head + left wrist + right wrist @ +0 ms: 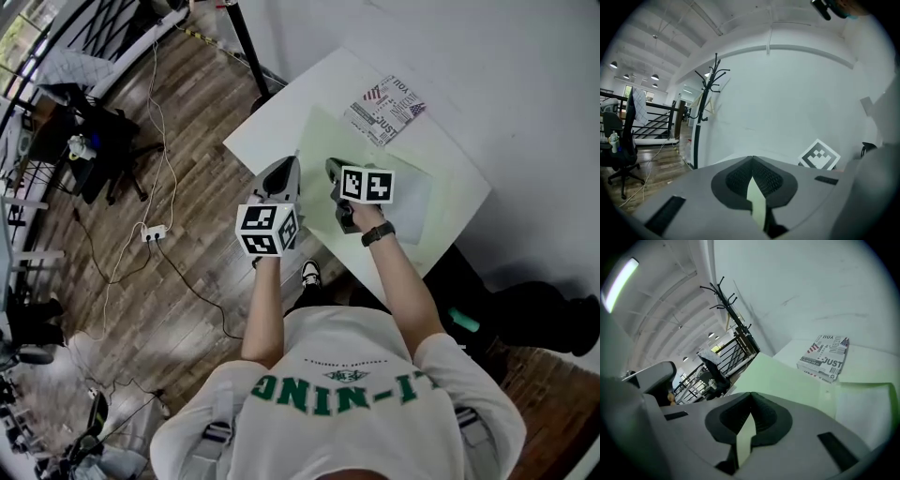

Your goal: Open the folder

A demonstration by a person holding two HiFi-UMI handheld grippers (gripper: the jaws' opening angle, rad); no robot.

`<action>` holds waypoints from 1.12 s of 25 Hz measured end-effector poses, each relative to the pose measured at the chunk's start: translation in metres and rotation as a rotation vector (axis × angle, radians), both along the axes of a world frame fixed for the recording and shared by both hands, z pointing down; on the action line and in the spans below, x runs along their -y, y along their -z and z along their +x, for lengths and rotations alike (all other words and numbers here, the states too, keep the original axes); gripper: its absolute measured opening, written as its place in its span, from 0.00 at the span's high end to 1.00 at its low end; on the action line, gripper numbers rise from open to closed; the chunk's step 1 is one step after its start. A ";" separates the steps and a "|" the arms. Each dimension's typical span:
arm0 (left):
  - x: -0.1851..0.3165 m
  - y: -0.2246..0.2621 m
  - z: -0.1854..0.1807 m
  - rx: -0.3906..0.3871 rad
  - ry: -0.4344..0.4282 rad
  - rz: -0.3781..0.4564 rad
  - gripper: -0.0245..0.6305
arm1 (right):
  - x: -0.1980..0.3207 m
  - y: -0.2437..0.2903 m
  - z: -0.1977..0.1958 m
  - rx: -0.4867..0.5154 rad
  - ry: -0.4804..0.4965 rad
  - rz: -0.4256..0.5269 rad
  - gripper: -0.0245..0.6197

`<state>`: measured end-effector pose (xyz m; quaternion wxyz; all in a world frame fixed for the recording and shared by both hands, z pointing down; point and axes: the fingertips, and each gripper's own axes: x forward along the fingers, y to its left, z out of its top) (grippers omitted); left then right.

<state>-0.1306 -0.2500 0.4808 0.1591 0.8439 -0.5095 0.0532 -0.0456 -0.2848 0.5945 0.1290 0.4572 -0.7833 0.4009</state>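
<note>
A pale green folder (pixel 323 141) lies on the white table (pixel 272 117), and its front cover is raised off the white sheet (pixel 412 192) inside it. My left gripper (pixel 291 169) is shut on the cover's near edge; a green strip (pixel 757 201) shows between its jaws. My right gripper (pixel 334 171) pinches the same cover a little further right. In the right gripper view the green strip (pixel 744 439) is clamped, the cover (pixel 787 380) stretches ahead, and the white sheet (pixel 865 408) lies at the right.
A printed booklet (pixel 382 108) (pixel 825 357) lies at the table's far side near the wall. A black coat stand (pixel 704 112) rises left of the table. An office chair (pixel 94 141), cables and a power strip (pixel 153 232) sit on the wooden floor.
</note>
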 end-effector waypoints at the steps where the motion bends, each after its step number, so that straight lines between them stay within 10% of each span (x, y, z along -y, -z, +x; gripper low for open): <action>1: -0.001 0.002 0.011 0.002 -0.019 0.002 0.94 | -0.004 0.008 0.014 -0.011 -0.019 0.022 0.94; 18: -0.027 0.046 0.229 0.044 -0.337 0.099 0.94 | -0.098 0.122 0.289 -0.253 -0.378 0.353 0.94; 28: -0.041 0.083 0.285 0.074 -0.414 0.192 0.94 | -0.126 0.182 0.346 -0.334 -0.475 0.500 0.94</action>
